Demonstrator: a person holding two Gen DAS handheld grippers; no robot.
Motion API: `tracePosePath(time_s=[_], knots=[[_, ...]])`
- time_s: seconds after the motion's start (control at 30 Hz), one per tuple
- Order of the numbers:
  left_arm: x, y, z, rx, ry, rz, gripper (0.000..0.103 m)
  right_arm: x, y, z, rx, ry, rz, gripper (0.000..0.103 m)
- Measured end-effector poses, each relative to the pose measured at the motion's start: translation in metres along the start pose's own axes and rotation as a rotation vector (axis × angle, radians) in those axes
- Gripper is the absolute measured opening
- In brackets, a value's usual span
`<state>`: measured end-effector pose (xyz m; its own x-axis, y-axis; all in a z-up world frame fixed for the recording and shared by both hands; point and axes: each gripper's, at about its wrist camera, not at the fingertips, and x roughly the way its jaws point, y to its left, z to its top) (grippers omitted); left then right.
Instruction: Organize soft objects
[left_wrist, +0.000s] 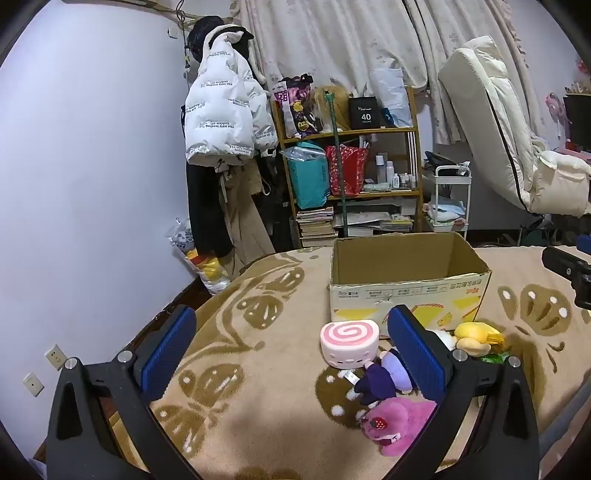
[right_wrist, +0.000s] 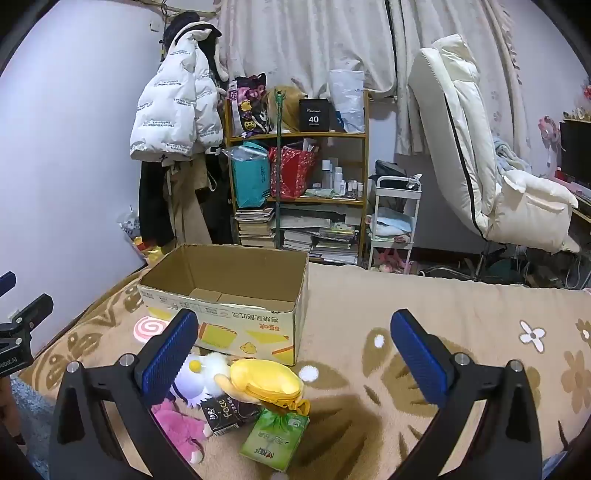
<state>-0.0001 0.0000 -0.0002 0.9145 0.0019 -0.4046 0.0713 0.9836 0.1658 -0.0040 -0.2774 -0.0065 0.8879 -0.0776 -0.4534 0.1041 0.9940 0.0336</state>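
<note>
Presently both my left gripper and right gripper stand fully open, holding nothing. Pink swirl-patterned roll plush lies at twelve o'clock between my left fingers, nearer them; open brown cardboard box stands beyond it.

- A home bedroom is indicated; a beige blanket with brown flower and butterfly patterns is spread over the near surface.
- Floral curtains are hung across the far wall.
- A white puffer jacket and dark garments are hung on the far left.
- A wooden shelf at the far centre is filled with bags, bottles and stacked books.
- A small white cart is placed beside it.
- A cream padded recliner chair is seen far right.
- Wall sockets are noted near left.
</note>
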Motion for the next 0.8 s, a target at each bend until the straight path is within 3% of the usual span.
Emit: tracePosePath(time_s=[0.8], knots=[[0.0018,0.0016,-0.0036,-0.007,0.007,0.006,0.102,0.0,0.001,0.0004,-0.012,0.005,-0.004,0.103]])
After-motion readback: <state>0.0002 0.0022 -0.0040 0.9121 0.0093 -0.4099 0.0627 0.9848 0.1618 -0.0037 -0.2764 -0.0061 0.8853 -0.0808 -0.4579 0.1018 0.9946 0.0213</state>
